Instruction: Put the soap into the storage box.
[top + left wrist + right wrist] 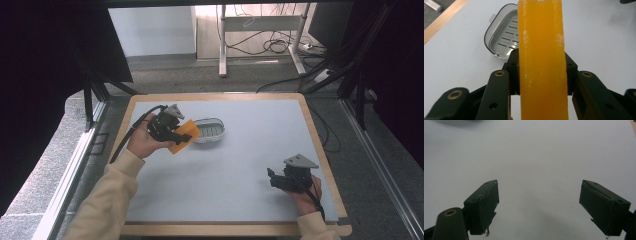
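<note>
Two grippers are in play over the pale grey table top [240, 165]. And the left gripper [181, 134] has its jaws clamped on a translucent orange rectangular soap bar [541, 60], holding it up off the surface, tilted, just beside the small grey oval plastic soap dish with a slotted floor [210, 130]. That dish sits on the table toward the far left. Over at the near right, the right gripper [539, 202] rests low with its jaws spread wide, nothing between them.
</note>
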Tool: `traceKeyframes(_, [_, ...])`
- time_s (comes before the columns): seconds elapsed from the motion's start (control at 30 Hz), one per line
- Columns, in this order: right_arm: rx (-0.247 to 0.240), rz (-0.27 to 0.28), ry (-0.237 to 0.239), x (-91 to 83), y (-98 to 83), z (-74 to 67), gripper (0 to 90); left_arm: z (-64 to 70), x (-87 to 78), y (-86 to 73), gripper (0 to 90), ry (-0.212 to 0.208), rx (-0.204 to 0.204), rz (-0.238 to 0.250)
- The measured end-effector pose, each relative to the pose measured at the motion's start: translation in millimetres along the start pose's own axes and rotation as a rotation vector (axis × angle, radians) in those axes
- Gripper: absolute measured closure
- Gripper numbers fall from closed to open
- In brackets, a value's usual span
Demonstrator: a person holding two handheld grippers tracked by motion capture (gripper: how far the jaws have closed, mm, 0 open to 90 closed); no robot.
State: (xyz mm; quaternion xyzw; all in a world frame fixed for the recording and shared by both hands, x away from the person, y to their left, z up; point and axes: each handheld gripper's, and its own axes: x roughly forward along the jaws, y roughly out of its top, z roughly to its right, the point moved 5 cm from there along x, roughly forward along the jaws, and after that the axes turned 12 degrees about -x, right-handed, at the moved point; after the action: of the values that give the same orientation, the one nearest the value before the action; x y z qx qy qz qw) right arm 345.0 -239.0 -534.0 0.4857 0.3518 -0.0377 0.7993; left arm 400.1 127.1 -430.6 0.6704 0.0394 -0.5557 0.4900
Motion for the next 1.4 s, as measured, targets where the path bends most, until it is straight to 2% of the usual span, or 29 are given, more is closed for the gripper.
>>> traceKeyframes(0.23, [0.002, -0.003, 0.002, 0.7, -0.5, -0.1, 16.4, -0.7, 1.2, 7.2, 62.1, 0.002, 0.006, 0.013])
traceKeyframes(0.3, [0.001, -0.002, 0.001, 0.7, -0.4, -0.2, 16.8, -1.0, 0.5, 9.7, 62.1, -0.018, 0.004, 0.017])
traceKeyframes(0.33, [0.000, -0.001, 0.004, 0.5, -0.3, -0.5, 17.4, -1.1, -0.1, 12.1, 62.1, -0.007, 0.013, 0.019])
traceKeyframes(0.7, [0.001, 0.000, 0.007, 0.0, -0.2, -0.4, 17.7, -2.9, 2.2, 20.8, 62.1, -0.012, 0.030, 0.013])
traceKeyframes(1.23, [-0.001, -0.009, 0.008, 1.0, -1.2, -0.1, 17.8, -16.1, 12.2, 34.1, 62.1, -0.003, 0.055, -0.002])
traceKeyframes(1.4, [-0.001, -0.007, 0.008, 1.0, -1.3, 0.0, 17.9, -18.3, 16.4, 38.2, 62.1, -0.021, 0.057, -0.003])
